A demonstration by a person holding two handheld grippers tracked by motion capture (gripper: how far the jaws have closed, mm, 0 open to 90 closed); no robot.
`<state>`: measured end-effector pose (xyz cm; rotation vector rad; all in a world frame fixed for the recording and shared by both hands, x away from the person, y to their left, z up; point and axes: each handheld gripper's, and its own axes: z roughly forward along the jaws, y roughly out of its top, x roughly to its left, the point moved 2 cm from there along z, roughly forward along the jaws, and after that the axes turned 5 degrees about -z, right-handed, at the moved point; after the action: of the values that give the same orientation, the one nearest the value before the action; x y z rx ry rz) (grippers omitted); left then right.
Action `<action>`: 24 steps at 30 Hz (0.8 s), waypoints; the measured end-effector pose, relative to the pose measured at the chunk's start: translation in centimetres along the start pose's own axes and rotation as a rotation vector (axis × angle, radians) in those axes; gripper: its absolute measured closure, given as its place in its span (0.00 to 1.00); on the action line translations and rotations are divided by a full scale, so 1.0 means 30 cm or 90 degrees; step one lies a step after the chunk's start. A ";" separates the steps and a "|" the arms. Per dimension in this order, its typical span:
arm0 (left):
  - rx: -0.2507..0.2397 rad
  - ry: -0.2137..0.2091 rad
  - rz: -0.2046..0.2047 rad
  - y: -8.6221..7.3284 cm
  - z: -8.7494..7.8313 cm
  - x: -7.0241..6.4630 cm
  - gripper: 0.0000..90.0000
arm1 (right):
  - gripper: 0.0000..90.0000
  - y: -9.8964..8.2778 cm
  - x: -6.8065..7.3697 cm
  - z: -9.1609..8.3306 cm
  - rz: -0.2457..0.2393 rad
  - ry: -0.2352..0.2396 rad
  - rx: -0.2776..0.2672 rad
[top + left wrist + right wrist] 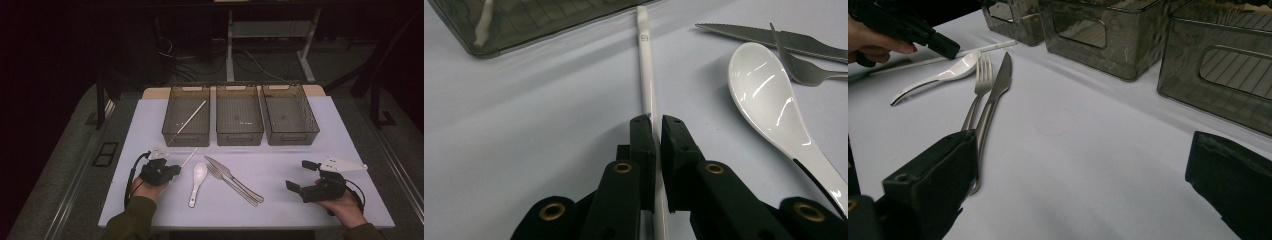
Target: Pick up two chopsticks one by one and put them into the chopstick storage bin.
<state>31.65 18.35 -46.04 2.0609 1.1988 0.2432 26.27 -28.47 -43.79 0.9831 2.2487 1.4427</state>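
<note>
White chopstick (647, 75) pinched between left gripper (657, 122) fingers, long axis running straight ahead toward bin (524, 22); right gripper (1083, 175) wide open, empty, well apart.

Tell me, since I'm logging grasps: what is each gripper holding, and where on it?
The left gripper pinches the white chopstick near the end closest to the person. The right gripper is open, holding nothing.
</note>
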 end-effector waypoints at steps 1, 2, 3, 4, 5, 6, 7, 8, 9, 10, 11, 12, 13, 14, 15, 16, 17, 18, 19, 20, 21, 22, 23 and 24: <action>0.001 0.003 0.001 0.000 -0.002 -0.001 0.93 | 0.01 0.000 0.000 0.000 0.000 0.000 0.000; 0.000 0.002 0.000 0.000 -0.003 0.000 0.93 | 0.01 0.000 0.000 -0.001 0.001 0.001 0.000; -0.002 0.002 -0.002 0.001 -0.006 0.000 0.93 | 0.01 0.000 -0.001 -0.001 0.002 0.001 -0.001; -0.003 0.003 -0.002 0.002 -0.010 0.002 0.93 | 0.01 0.000 -0.002 -0.002 0.003 0.001 -0.001; -0.007 0.000 -0.004 0.004 -0.013 0.003 0.93 | 0.01 0.000 -0.002 -0.002 0.003 0.001 -0.001; -0.010 -0.001 -0.007 0.004 -0.018 0.003 0.93 | 0.01 0.000 -0.003 -0.001 0.003 0.001 -0.002; -0.009 -0.002 -0.006 0.005 -0.022 0.004 0.93 | 0.01 0.000 -0.004 -0.001 0.004 0.001 -0.001; -0.011 -0.002 -0.005 0.005 -0.026 0.004 0.93 | 0.01 0.000 -0.005 0.000 0.004 0.001 -0.001; -0.010 -0.003 -0.003 0.005 -0.029 0.005 0.93 | 0.01 0.000 -0.007 0.001 0.002 0.001 -0.001; -0.010 -0.003 -0.003 0.006 -0.031 0.003 0.93 | 0.01 0.000 -0.008 0.001 0.002 0.000 -0.001; -0.009 -0.006 0.001 0.006 -0.034 0.004 0.93 | 0.01 0.000 -0.008 0.000 0.002 0.000 -0.001; -0.009 -0.008 0.002 0.007 -0.037 0.003 0.93 | 0.01 0.000 -0.008 0.000 0.002 -0.001 -0.001; -0.012 -0.011 0.000 0.008 -0.041 0.001 0.93 | 0.01 0.000 -0.006 -0.001 0.004 -0.001 -0.001; -0.015 -0.015 -0.001 0.009 -0.046 0.000 0.93 | 0.01 0.000 -0.005 -0.001 0.003 0.000 -0.001; -0.014 -0.015 0.000 0.010 -0.052 -0.001 0.93 | 0.01 0.000 -0.005 -0.002 0.002 0.000 -0.001; -0.019 -0.016 0.000 0.010 -0.057 -0.004 0.93 | 0.01 0.000 -0.004 -0.002 0.002 0.000 -0.001; -0.019 -0.016 0.004 0.011 -0.062 -0.005 0.93 | 0.01 0.000 -0.004 -0.002 0.001 0.000 -0.001; -0.019 -0.016 0.004 0.011 -0.066 -0.008 0.93 | 0.01 0.000 -0.004 -0.002 0.002 0.000 -0.001; -0.019 -0.017 0.008 0.012 -0.070 -0.010 0.93 | 0.01 0.000 -0.004 -0.001 0.001 0.001 0.002; -0.020 -0.021 0.009 0.013 -0.073 -0.011 0.93 | 0.01 0.000 -0.003 0.000 -0.001 0.001 0.003; -0.021 -0.023 0.011 0.015 -0.076 -0.012 0.93 | 0.01 0.000 -0.002 0.001 -0.001 0.001 0.004; -0.020 -0.025 0.014 0.018 -0.080 -0.014 0.93 | 0.01 0.000 -0.001 0.002 -0.001 0.001 0.005; -0.020 -0.028 0.015 0.020 -0.083 -0.016 0.93 | 0.01 -0.001 0.000 0.003 -0.002 0.003 0.005; -0.021 -0.030 0.016 0.022 -0.086 -0.019 0.93 | 0.01 -0.002 0.000 0.005 -0.003 0.003 0.007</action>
<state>30.52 18.96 -43.64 2.0424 1.1344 0.2229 26.32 -28.39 -43.90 0.9782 2.2640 1.4340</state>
